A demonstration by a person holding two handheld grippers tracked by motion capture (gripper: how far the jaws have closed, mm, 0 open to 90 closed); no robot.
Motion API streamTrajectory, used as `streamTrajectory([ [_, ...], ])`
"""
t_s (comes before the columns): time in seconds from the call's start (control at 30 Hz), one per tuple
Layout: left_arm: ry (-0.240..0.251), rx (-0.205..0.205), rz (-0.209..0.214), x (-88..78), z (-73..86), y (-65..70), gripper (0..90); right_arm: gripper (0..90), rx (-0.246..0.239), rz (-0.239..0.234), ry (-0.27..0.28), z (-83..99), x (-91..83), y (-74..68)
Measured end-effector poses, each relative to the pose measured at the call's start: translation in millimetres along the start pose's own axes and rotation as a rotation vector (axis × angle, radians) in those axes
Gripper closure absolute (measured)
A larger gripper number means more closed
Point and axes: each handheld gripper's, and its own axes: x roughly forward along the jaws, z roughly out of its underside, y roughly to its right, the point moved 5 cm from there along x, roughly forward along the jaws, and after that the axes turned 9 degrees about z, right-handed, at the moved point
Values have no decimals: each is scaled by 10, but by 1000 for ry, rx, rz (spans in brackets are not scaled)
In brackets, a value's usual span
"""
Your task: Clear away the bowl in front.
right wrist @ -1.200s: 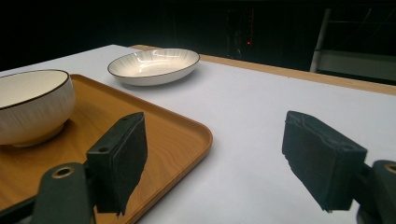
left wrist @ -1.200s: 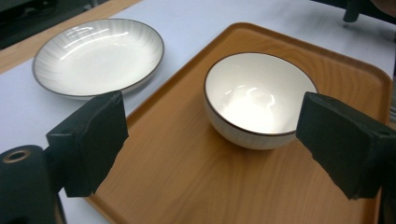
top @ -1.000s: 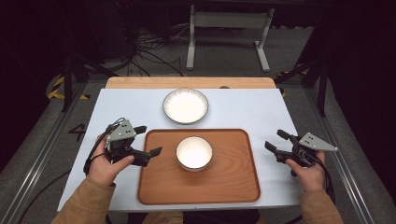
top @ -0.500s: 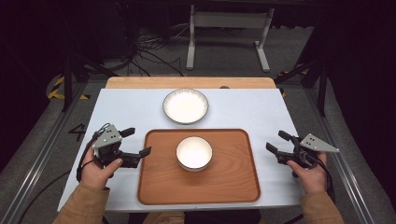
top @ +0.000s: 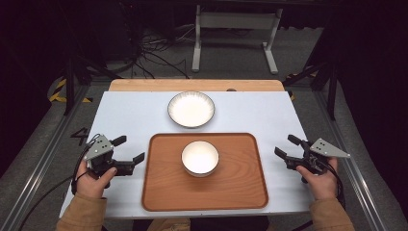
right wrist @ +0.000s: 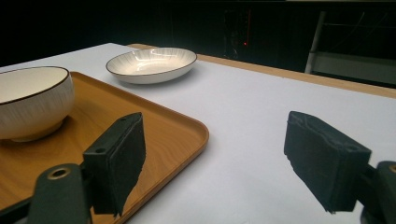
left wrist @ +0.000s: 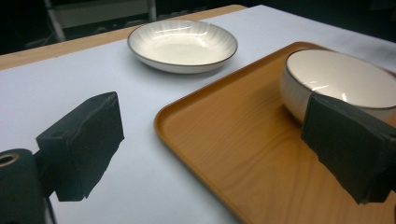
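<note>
Hovering over the left edge of the white table (top: 269, 115), the left gripper (top: 129, 150) sits just beside the left rim of the wooden tray (top: 240, 187), its 2 jaws spread wide with nothing between them. In the left gripper view 1 jaw hangs over the bare table top and the other over the tray's left part, close in front of the small bowl (left wrist: 348, 81), not touching it. The tray lies along the near edge of the table, centred between the 2 hands. The small bowl stands upright on the tray, a little toward its far edge and near its middle, white inside with a dark rim line. Beyond the tray's far edge, toward the far edge of the table, rests the shallow white dish (top: 191, 109), apart from the tray. At the right edge of the table the right gripper (top: 288, 147) is held in the person's right hand (top: 321, 180), just off the tray's right rim; its 2 jaws also stand released and empty, pointed toward the tray.
</note>
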Motion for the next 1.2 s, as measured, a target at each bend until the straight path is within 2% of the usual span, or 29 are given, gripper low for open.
streamTrajectory([
  [0.3,13,-42,-17,-37,181,-34,70,219,1,-2,6,-6,-14,0],
  [0.5,13,-75,-8,-52,297,-52,69,221,5,-3,23,-8,-32,7],
  [1.0,1,-64,2,-31,435,-56,68,221,-1,-19,36,24,-38,-28],
  [1.2,17,-90,0,-60,486,-58,68,221,0,-22,37,38,-38,-40],
])
